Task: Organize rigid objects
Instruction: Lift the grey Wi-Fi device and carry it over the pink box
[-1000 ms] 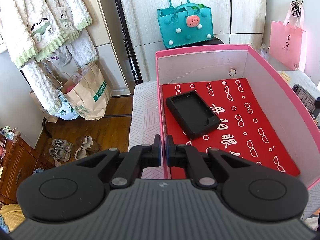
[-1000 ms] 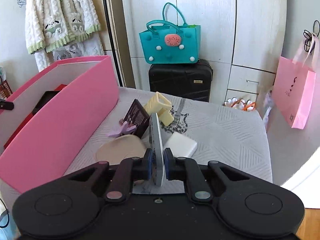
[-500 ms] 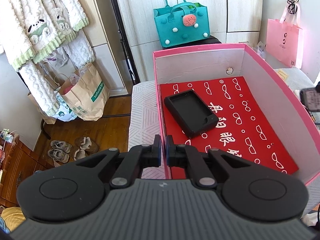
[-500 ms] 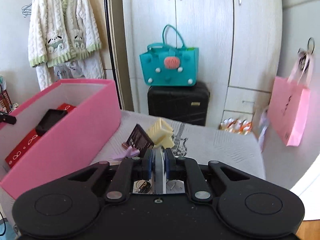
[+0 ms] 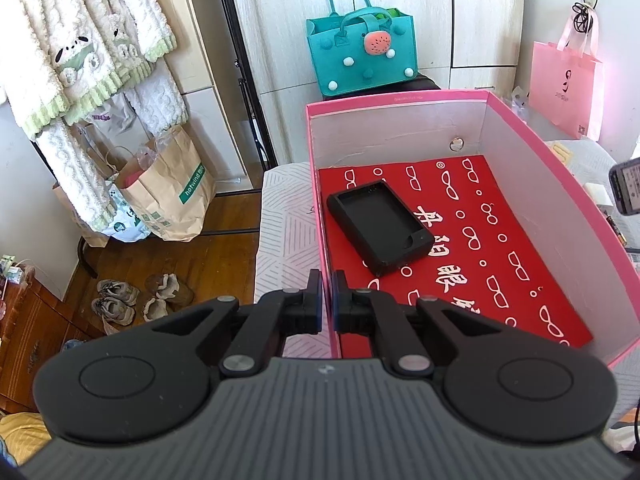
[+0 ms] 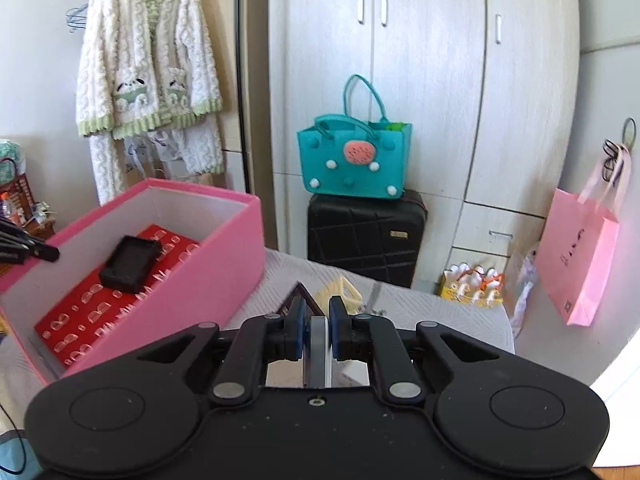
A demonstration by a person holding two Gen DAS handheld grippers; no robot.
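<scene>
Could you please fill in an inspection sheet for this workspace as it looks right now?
Surface: grey patterned bed cover, pink box standing on it.
Job's things: black tray lying on the red card inside the box; flat grey device held on edge.
Clutter: cream clip and dark packet on the cover beside the box.
Grippers: left hand-held gripper shut on the box's near wall; right hand-held gripper shut on the device.
Cables: thin dark lead at the lower left edge.
Surroundings: teal bag on a black suitcase, wardrobe, hanging robe, pink bag.
</scene>
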